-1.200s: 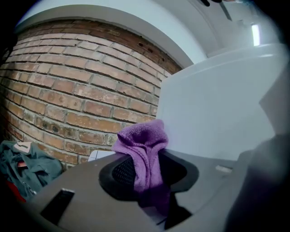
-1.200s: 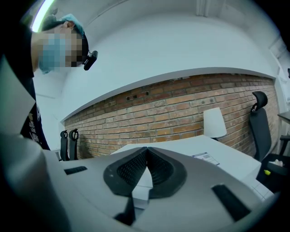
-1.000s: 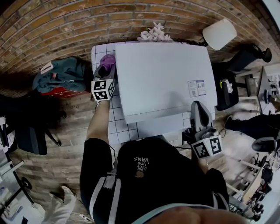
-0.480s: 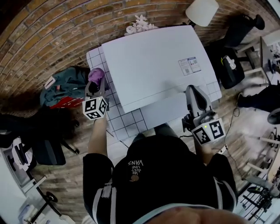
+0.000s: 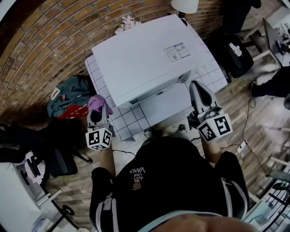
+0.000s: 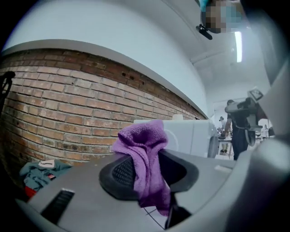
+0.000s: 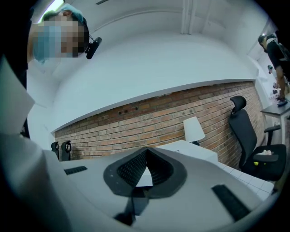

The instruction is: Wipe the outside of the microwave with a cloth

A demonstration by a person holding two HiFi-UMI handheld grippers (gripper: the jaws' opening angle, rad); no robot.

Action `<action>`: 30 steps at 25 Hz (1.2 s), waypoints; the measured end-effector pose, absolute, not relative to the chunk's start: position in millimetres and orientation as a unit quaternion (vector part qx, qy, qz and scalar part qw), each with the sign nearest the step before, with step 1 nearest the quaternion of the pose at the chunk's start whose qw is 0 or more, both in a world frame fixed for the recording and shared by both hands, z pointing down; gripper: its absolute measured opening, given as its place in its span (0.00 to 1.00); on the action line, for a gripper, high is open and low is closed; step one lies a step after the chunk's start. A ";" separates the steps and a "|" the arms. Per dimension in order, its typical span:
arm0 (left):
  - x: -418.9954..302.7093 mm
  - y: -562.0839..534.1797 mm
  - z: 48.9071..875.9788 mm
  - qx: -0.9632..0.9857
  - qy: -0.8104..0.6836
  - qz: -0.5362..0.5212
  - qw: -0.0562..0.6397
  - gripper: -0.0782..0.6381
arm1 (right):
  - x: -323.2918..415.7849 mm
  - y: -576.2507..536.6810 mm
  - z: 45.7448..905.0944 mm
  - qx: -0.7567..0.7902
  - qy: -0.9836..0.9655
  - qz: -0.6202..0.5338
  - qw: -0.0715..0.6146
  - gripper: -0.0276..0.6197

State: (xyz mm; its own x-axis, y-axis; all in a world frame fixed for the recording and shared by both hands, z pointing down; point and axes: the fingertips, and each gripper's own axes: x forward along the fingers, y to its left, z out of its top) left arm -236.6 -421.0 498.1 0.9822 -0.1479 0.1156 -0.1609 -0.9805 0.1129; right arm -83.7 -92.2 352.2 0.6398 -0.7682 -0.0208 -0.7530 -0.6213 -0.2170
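The white microwave (image 5: 145, 63) stands on a white tiled table (image 5: 131, 123). In the head view my left gripper (image 5: 96, 111) hangs off the table's left edge, apart from the microwave's left side, and is shut on a purple cloth (image 5: 98, 102). The left gripper view has the cloth (image 6: 144, 154) pinched between the jaws of that gripper (image 6: 144, 168) and draped over them, with the microwave (image 6: 190, 136) beyond. My right gripper (image 5: 196, 85) sits at the microwave's front right corner; its view shows that gripper (image 7: 146, 153) shut with nothing held.
A brick wall (image 5: 54, 41) runs behind the table. Teal and red clothing (image 5: 68, 93) lies on the floor to the left. A white lamp (image 5: 185, 4) and pink flowers (image 5: 128, 22) are behind the microwave. A black office chair (image 7: 253, 140) stands at the right.
My left gripper has drawn back with the cloth from the microwave's left side to beyond the table's edge. The right gripper stays near the front right corner. The head view has shifted.
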 end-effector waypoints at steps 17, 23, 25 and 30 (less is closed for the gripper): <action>-232.3 -171.2 438.1 0.991 -0.128 0.017 0.043 0.30 | -41.0 101.3 359.3 -0.860 0.494 -0.030 0.121 0.04; -170.1 -74.6 435.9 0.997 -0.060 0.011 0.053 0.30 | -25.4 160.7 362.8 -0.864 0.488 -0.022 0.123 0.04; -147.6 -46.2 434.9 0.998 -0.032 0.011 0.051 0.30 | -18.0 177.1 364.8 -0.867 0.481 -0.020 0.128 0.04; -86.4 5.7 438.2 0.999 0.026 0.020 0.026 0.30 | 10.0 209.1 377.3 -0.878 0.459 -0.025 0.131 0.04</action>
State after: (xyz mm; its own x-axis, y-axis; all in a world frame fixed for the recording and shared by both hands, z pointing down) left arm -86.4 5.7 438.2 0.9978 0.0540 0.0395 0.0519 -0.9972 0.0531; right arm 10.0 209.1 377.3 0.5766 -0.8135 -0.0760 -0.8001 -0.5434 -0.2543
